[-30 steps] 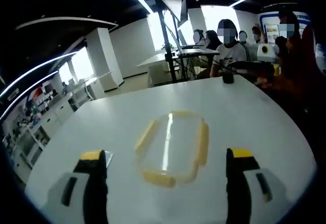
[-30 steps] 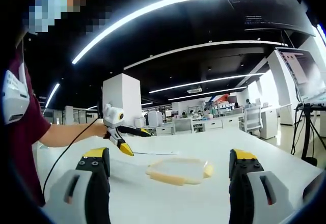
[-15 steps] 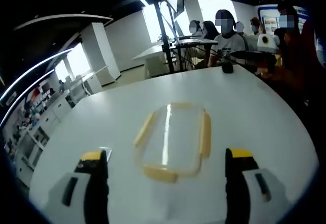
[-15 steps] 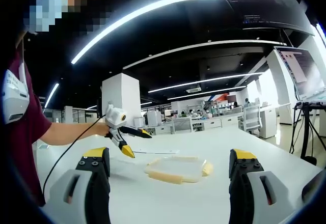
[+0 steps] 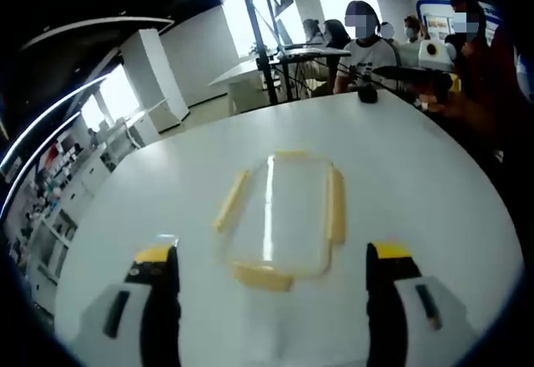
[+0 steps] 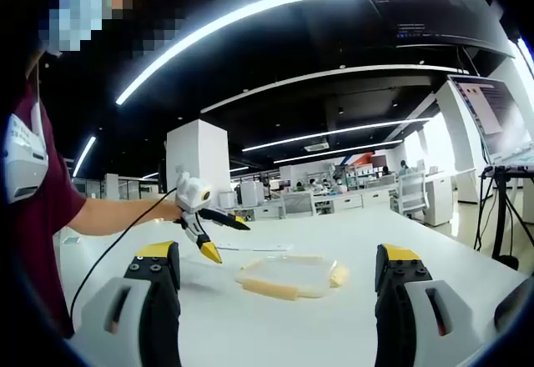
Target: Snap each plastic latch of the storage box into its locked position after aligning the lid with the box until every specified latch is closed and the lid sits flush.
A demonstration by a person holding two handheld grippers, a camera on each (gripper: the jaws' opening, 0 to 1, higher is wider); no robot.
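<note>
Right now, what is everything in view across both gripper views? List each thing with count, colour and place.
storage box: one, clear with a lid and four yellow latches, flat on the table, ahead of both grippers.
table: one, white, round-edged, under the box.
small dark object: one, black, at the table's far edge in the left gripper view; too small to identify.
seated people: several, behind the far edge, at desks.
left gripper: one, yellow-tipped jaws, open, held above the table left of the box in the right gripper view.
right gripper: one, yellow-tipped jaws, open, nothing between them.
person's arm: one, dark red sleeve, holding the left gripper.
</note>
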